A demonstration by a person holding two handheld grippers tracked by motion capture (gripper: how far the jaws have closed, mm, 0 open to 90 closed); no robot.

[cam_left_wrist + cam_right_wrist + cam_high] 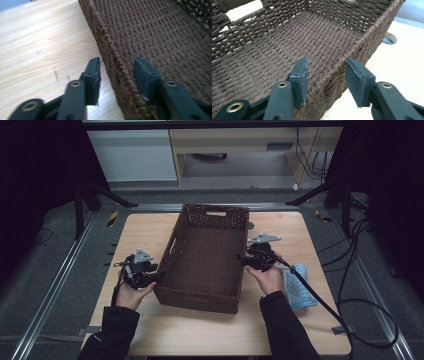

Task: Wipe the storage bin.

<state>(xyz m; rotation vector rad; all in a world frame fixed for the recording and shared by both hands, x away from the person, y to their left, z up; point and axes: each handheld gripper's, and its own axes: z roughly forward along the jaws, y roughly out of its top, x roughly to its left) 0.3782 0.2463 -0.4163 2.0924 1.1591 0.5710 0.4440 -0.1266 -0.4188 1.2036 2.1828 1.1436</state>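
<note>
Left tool [159, 275] is straddling the left wall of the brown woven basket [204, 255], one pad outside, one inside, jaws apart with gaps either side of the rim, not pressing. Basket is sitting mid-worktop [145, 232], long side running away from the person. Right tool [241, 257] is straddling the right wall likewise, jaws parted, not clamping. Blue cloth [299, 287] is lying right of the right hand.
</note>
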